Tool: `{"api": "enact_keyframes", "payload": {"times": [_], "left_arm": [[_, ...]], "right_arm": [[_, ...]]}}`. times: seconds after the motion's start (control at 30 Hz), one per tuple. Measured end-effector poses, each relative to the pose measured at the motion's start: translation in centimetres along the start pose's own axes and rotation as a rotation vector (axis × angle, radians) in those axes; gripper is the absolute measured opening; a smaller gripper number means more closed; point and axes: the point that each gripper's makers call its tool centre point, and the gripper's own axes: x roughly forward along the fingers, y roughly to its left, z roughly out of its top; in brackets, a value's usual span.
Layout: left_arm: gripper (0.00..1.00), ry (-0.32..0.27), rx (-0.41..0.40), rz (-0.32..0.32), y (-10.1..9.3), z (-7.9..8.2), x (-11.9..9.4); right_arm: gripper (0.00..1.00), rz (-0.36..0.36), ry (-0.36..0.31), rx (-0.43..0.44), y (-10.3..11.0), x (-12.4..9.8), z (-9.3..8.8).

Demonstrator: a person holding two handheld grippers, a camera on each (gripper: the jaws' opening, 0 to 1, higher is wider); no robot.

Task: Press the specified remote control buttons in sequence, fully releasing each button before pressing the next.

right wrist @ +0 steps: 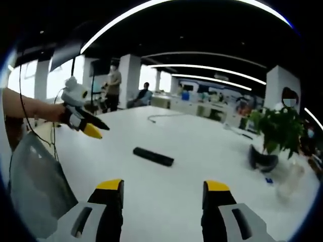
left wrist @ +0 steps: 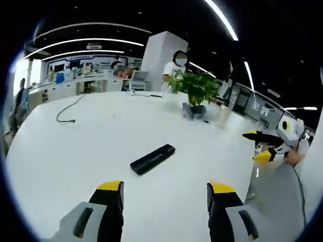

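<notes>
Looking along the left gripper (left wrist: 165, 194) in the left gripper view, its two yellow-tipped jaws stand wide apart with nothing between them, hovering over the near part of the white table (left wrist: 75, 146). The black remote control (left wrist: 152, 159) lies flat on the table just beyond the jaws, well apart from them, angled with its far end to the right. The right gripper (left wrist: 260, 146) comes in from the right edge, held by a hand (left wrist: 294, 157), its jaws apart and empty, off to the right of the remote. A potted plant (left wrist: 196, 91) stands farther back and a loose cable (left wrist: 68, 110) trails at far left. The buttons on the remote are too small to tell apart, so the likely fault is a tip landing on the wrong key, or on two keys at once

In the right gripper view, the right gripper (right wrist: 160, 194) shows its own jaws wide and empty above the near table, with the remote control (right wrist: 153, 156) lying ahead of them, untouched. The left gripper (right wrist: 90, 126) reaches in from the left, also empty. Since the remote lies loose on a smooth top, a slanted or hard press would probably slide or spin it rather than work a key. Both hands closing in together could knock tips, or hide the remote from the cameras. Lifting too little between presses would risk a held key rather than a clean release
</notes>
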Motion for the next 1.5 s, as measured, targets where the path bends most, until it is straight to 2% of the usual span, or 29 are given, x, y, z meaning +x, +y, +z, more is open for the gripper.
{"api": "enact_keyframes", "payload": {"times": [0.07,0.23,0.3,0.53,0.77,0.93,1.1,1.33,1.5], "left_arm": [[0.68,0.023,0.022,-0.005,0.2,-0.2,0.6],[0.64,0.036,0.049,-0.042,0.8,0.4,2.5],[0.64,0.082,0.068,-0.055,1.1,0.2,3.3],[0.64,0.134,0.093,-0.09,1.8,0.5,5.0],[0.65,0.223,0.182,-0.103,2.8,0.3,6.4],[0.64,0.292,0.219,-0.14,3.0,0.0,7.4],[0.65,0.324,0.235,-0.152,3.3,0.2,8.4],[0.65,0.387,0.297,-0.173,3.6,0.1,10.2],[0.65,0.399,0.306,-0.184,3.5,0.1,11.3]], "right_arm": [[0.61,0.001,0.002,0.005,0.0,0.0,-0.1],[0.57,0.027,0.031,0.004,0.4,0.3,-0.6],[0.56,0.031,0.053,-0.003,0.5,0.5,-1.0],[0.56,0.038,0.071,0.001,0.6,0.5,-1.4],[0.56,0.032,0.082,0.006,0.5,0.5,-1.5],[0.57,0.038,0.098,-0.003,0.7,0.6,-1.7],[0.57,0.041,0.104,-0.003,0.7,0.6,-1.9],[0.57,0.045,0.112,0.005,0.7,0.6,-2.1],[0.57,0.053,0.12,0.004,0.8,0.6,-2.3]]}}
